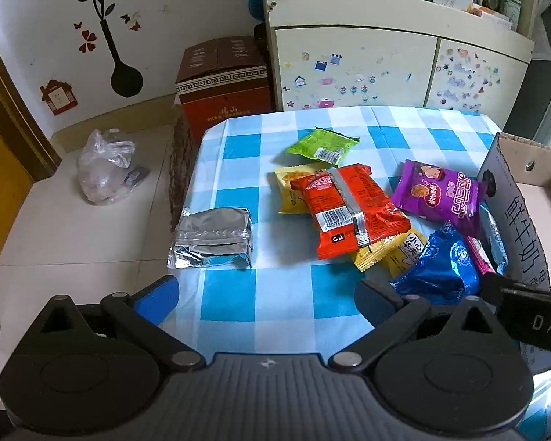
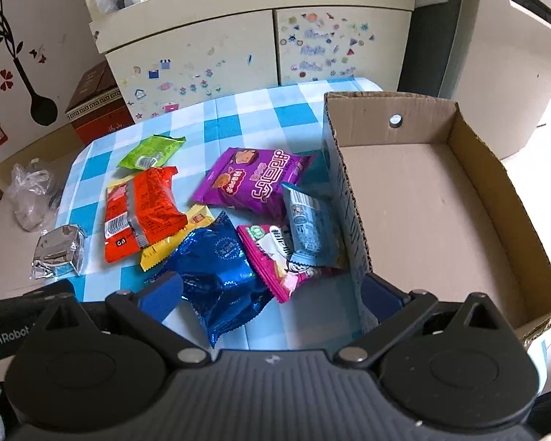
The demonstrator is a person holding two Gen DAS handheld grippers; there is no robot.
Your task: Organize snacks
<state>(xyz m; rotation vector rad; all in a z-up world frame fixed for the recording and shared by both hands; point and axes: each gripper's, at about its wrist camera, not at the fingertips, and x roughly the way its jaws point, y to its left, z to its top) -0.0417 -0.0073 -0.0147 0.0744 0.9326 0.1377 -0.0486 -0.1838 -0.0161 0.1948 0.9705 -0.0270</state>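
While above the checked table [image 1: 238, 308], left gripper [image 1: 266, 299] and right gripper [image 2: 272, 292] both spread wide, level, empty.

— What's in front of me?
— Snack packets heaped beside my open, empty cardboard box [image 2: 440, 198]: red packet [image 2: 139, 213] over yellow ones [image 2: 165, 248], purple packet [image 2: 253, 180], blue packet [image 2: 220, 275], green packet [image 2: 150, 152], and a silver foil pack [image 2: 57, 251] lying apart.

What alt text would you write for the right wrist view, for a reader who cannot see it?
An open right gripper hovers over a dark blue snack packet among scattered snack packets on a blue-checked tablecloth. An empty cardboard box sits to their right.
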